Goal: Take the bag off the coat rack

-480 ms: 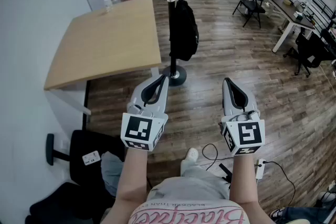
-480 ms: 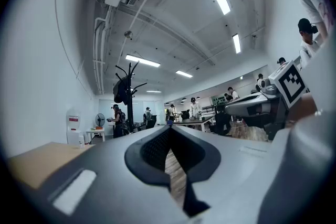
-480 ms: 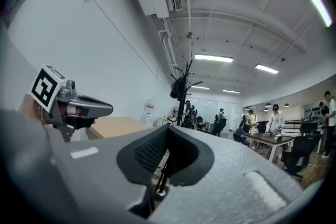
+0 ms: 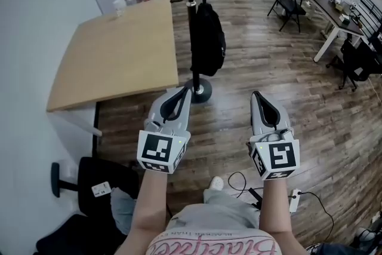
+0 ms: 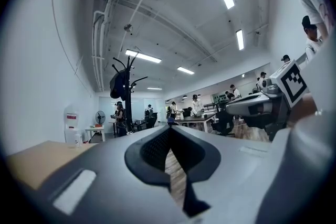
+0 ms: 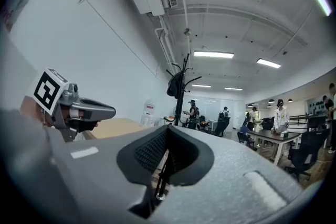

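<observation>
A black bag [image 4: 207, 39] hangs from the black coat rack [image 4: 191, 15], whose round base [image 4: 200, 91] stands on the wood floor beside the table. Both grippers are held low in front of me, short of the rack. The left gripper [image 4: 184, 91] is shut and empty, its tip level with the rack's base in the head view. The right gripper [image 4: 256, 96] is shut and empty, further right. In the left gripper view the bag [image 5: 117, 85] shows far ahead at upper left, over the shut left gripper [image 5: 169, 132]. The right gripper view has the bag [image 6: 175, 85] ahead, above the shut right gripper [image 6: 167, 131].
A light wooden table [image 4: 119, 51] stands left of the rack. A black office chair [image 4: 89, 188] is at my lower left. Cables and a power strip [image 4: 295, 195] lie on the floor at lower right. A folding chair [image 4: 287, 4] and a long desk [image 4: 332, 9] with people are far right.
The whole scene has slid slightly toward me and to the left, so the rack sits a little closer. Both grippers stay shut, side by side.
</observation>
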`<state>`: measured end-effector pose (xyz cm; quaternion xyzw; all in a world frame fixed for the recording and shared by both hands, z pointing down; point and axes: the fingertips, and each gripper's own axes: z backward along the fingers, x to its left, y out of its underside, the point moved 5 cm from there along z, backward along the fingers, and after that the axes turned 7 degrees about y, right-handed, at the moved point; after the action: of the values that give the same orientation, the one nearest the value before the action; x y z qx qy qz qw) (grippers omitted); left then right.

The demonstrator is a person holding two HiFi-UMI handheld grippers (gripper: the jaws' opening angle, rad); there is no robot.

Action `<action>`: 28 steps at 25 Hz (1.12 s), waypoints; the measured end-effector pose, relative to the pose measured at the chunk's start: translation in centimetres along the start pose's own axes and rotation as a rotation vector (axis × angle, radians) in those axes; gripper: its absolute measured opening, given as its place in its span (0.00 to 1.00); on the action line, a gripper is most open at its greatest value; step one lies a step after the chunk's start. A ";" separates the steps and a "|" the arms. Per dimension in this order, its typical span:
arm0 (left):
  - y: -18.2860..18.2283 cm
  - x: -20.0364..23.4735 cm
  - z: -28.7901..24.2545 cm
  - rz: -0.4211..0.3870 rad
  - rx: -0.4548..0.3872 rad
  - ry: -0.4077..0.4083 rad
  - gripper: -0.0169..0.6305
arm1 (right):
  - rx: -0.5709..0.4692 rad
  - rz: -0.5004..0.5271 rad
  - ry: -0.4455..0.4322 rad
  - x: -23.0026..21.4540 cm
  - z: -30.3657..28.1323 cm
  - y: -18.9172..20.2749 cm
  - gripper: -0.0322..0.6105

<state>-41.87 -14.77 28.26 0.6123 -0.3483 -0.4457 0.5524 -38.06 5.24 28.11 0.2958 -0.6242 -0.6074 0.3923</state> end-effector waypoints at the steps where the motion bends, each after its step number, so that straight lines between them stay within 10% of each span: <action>1: 0.1 0.1 -0.9 0.000 0.002 -0.001 0.05 | 0.002 0.000 -0.003 -0.6 -0.7 0.2 0.05; 28: 2.5 4.0 -18.7 0.004 -0.003 0.010 0.05 | 0.018 0.038 -0.070 -10.5 -13.9 4.2 0.05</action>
<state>-22.87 -12.01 29.93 0.6131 -0.3460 -0.4419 0.5559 -20.38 7.19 30.25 0.2660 -0.6484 -0.6042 0.3793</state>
